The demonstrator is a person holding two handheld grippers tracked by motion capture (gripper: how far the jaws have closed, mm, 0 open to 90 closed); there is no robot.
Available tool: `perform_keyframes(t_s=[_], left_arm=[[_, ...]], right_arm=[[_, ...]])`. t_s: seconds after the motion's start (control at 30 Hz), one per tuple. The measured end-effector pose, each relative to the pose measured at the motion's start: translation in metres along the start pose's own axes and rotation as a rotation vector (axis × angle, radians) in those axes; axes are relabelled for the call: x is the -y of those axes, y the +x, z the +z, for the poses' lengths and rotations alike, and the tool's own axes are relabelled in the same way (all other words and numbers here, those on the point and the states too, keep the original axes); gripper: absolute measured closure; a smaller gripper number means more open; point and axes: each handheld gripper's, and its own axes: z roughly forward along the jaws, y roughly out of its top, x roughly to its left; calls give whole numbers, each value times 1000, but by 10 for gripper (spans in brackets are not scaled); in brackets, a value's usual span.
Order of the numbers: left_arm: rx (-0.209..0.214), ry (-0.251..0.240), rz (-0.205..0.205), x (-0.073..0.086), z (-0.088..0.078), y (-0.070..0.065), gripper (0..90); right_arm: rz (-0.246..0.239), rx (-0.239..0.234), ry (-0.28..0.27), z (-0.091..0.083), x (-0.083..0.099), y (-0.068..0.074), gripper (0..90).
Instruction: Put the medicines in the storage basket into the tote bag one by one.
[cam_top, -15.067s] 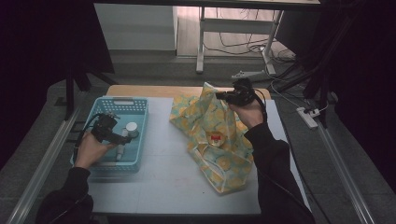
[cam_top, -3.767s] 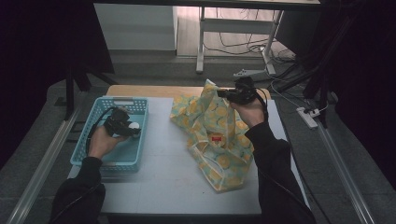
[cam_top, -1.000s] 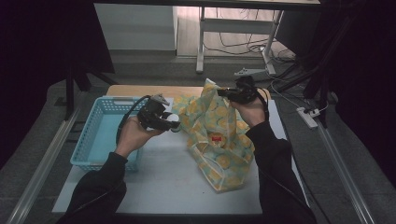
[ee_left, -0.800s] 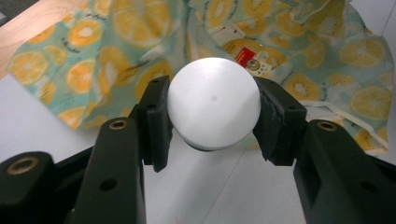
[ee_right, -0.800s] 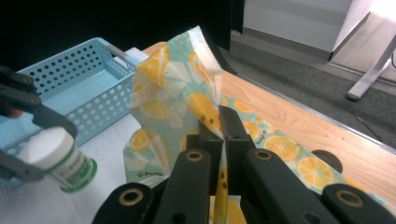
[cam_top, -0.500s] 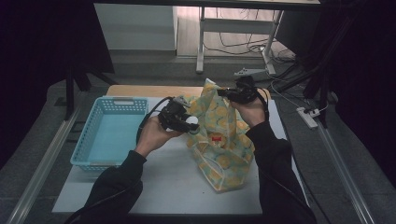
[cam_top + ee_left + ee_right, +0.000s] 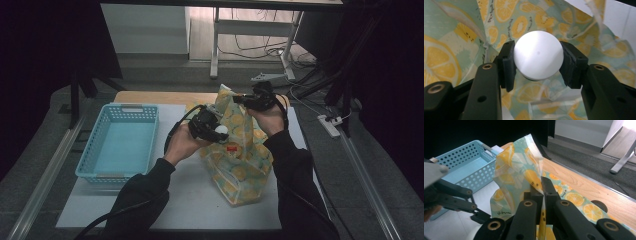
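A lemon-print bag lies on the table's white mat, its top edge held up. My right gripper is shut on that raised edge of the bag, pinching the fabric between its pads. My left gripper is shut on a white ball, just over the bag's left side. In the left gripper view the ball sits squeezed between both pads, with the bag's lemon fabric close behind it. The left gripper also appears low in the right gripper view.
A light blue perforated basket stands at the left of the table, nothing visible inside. The wooden table edge runs behind the bag. Beyond lie grey floor, a desk frame and a power strip.
My left gripper has carried the white ball rightward from beside the basket to the bag's left side. The right gripper has kept still, holding the bag's edge.
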Motion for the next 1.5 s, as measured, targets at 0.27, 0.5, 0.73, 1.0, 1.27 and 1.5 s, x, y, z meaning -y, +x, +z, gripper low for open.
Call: perform_keyframes(t_s=[0.27, 0.5, 0.73, 1.0, 1.27, 1.5], left_arm=[[-14, -13, -13, -4, 17, 3, 511], [-45, -11, -23, -3, 36, 9, 510], [-90, 12, -50, 2, 49, 17, 511], [-117, 55, -75, 10, 57, 24, 511], [-102, 87, -74, 15, 62, 25, 511], [-69, 99, -70, 16, 61, 24, 511]], right_arm=[[4, -1, 1, 1, 1, 0, 899], [7, -2, -1, 2, 1, 0, 899], [6, -5, 3, 3, 2, 1, 899], [5, -7, 10, 6, 3, 2, 900], [2, -9, 17, 8, 6, 2, 899], [3, -8, 18, 8, 7, 1, 899]])
